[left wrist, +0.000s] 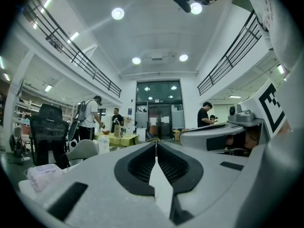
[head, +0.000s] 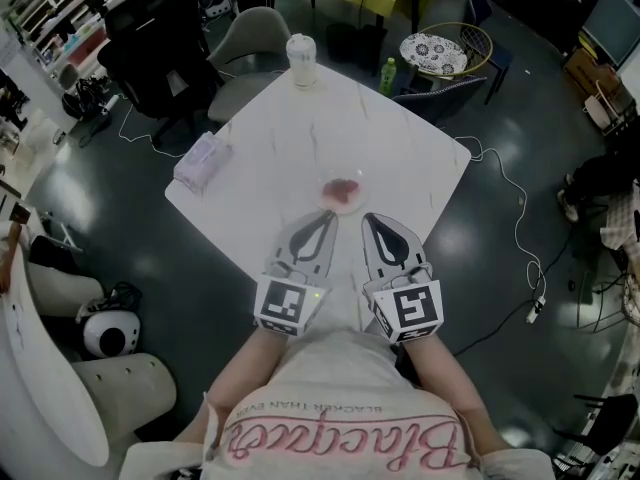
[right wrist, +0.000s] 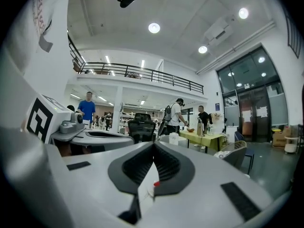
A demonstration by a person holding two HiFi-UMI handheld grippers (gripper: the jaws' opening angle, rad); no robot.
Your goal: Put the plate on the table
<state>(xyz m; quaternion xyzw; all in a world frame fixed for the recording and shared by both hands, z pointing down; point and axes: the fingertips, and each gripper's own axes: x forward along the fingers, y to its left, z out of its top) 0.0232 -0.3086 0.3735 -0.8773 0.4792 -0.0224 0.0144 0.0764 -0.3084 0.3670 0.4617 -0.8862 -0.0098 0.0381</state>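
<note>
Left gripper (head: 326, 218) (left wrist: 156, 144): jaws closed tip to tip, holding nothing, low over the table's (head: 400, 158) near edge. Plate (head: 342, 194): a clear dish with something pink in it, resting on the table just ahead of both tips. Right gripper (head: 369, 218) (right wrist: 153, 144): jaws closed, empty. The table is white marble-look, with a pouch (head: 203, 160) at left and a cup (head: 301, 60) at the far corner. Dark floor, chairs, a green bottle (head: 387, 76) beyond. The shirt (head: 345, 438) print, upside down, seems to read "BLACKER THAN EVER".

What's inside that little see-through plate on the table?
Some pinkish-red bits lie in the plate on the table. Nothing covers them, but they are too small to name.
</note>
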